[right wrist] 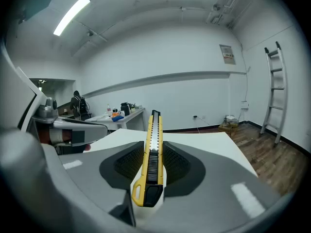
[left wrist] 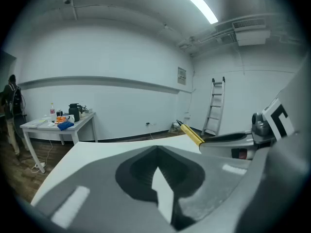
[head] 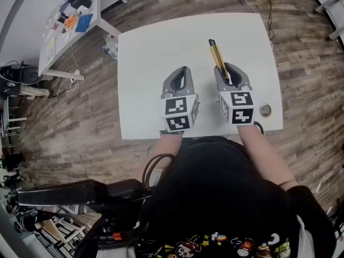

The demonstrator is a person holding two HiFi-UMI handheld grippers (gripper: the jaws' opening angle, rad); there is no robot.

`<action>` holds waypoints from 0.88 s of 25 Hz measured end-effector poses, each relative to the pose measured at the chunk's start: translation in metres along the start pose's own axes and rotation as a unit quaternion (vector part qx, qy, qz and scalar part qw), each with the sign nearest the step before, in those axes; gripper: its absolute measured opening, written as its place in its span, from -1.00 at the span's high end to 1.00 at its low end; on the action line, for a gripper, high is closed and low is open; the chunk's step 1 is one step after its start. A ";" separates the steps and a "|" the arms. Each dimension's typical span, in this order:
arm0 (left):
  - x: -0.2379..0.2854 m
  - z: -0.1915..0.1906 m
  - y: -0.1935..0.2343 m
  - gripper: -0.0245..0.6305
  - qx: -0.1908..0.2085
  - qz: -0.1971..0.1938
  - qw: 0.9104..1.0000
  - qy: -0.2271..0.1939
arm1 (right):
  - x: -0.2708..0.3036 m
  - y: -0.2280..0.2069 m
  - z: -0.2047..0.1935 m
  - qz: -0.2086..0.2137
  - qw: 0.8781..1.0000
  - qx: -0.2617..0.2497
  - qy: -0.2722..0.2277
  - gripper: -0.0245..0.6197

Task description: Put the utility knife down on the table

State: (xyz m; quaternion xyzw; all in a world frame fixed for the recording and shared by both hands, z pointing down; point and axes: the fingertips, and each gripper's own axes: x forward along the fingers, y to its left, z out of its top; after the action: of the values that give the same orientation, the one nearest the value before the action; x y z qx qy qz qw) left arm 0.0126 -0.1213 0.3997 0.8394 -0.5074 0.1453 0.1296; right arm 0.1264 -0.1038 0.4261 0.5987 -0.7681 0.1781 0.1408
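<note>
**Utility knife: held in right gripper**

Right gripper: jaws clamped on the utility knife. The knife has a yellow body and its tip points forward over the white bench; contact with the bench cannot be told. Left gripper: jaws together, nothing between, just beside the right, over the same bench

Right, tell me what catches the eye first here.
The yellow utility knife, clamped in the right claw and pointing away over the white table. Beside it, the left claw is shut on nothing. Both carry bold black-and-white marker cubes.
</note>
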 end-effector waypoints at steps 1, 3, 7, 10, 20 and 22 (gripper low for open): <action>0.000 0.001 0.001 0.92 -0.001 0.000 1.000 0.000 | 0.001 0.001 0.001 0.000 1.000 0.000 0.000 0.48; 0.001 0.003 0.003 0.92 -0.002 0.000 1.000 0.001 | 0.002 0.001 0.003 0.001 1.000 0.001 0.001 0.48; 0.002 0.002 0.003 0.92 -0.006 0.001 1.000 0.003 | 0.006 -0.002 -0.001 0.001 1.000 0.000 0.008 0.48; 0.002 0.000 0.005 0.92 -0.009 0.002 1.000 0.006 | 0.011 -0.004 -0.005 0.002 1.000 -0.006 0.017 0.48; -0.019 -0.012 0.047 0.92 -0.037 0.055 0.998 0.020 | 0.060 0.039 -0.009 0.072 0.995 -0.036 0.051 0.47; -0.027 -0.017 0.066 0.92 -0.045 0.073 0.996 0.023 | 0.074 0.061 -0.010 0.091 0.993 -0.045 0.058 0.47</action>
State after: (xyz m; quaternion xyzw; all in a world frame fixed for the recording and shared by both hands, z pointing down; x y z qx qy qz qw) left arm -0.0598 -0.1224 0.4100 0.7899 -0.5701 0.1507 0.1686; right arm 0.0488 -0.1503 0.4609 0.5084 -0.8168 0.1902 0.1955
